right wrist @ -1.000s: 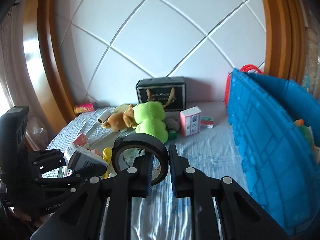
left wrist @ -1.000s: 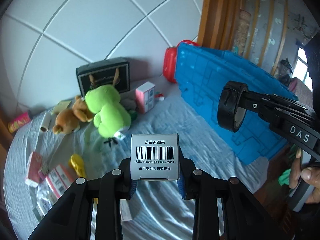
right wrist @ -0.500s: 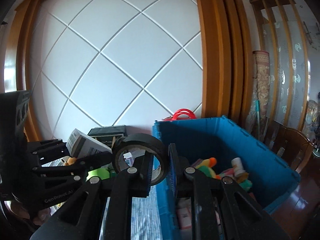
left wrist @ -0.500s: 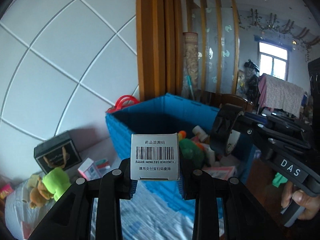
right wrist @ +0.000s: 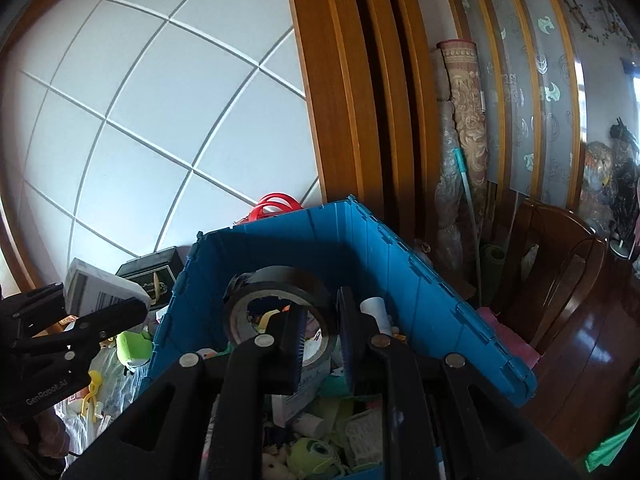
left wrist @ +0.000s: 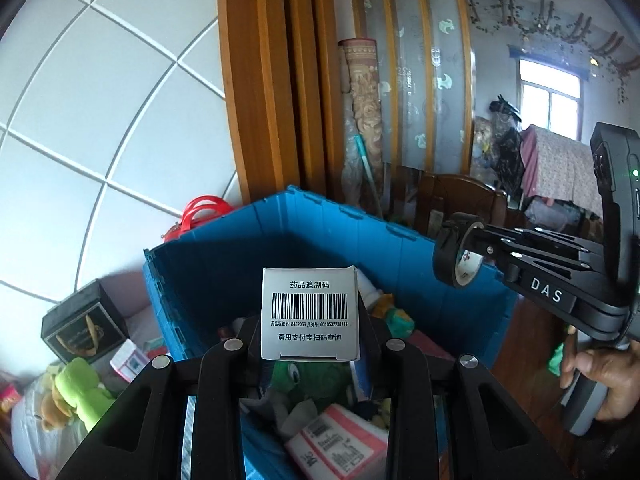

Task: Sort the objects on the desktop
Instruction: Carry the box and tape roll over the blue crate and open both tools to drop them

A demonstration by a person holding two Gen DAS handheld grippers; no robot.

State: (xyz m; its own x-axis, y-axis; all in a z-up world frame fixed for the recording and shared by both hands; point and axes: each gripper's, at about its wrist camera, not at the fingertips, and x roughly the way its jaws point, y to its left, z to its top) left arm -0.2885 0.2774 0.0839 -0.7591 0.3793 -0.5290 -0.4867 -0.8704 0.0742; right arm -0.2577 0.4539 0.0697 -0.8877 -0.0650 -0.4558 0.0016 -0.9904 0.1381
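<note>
My left gripper is shut on a small white medicine box with a barcode, held above the open blue crate. My right gripper is shut on a black roll of tape, also above the blue crate. The right gripper and its tape roll show at the right of the left wrist view. The left gripper with the box shows at the left of the right wrist view. The crate holds toys, boxes and bottles.
On the cloth-covered table left of the crate lie a green plush, a brown plush, a black box and a pink-white carton. A red handle sits behind the crate. Wooden chairs stand to the right.
Both grippers have swung right from the table to above the blue crate and tilted down into it, still holding the medicine box and the tape roll.
</note>
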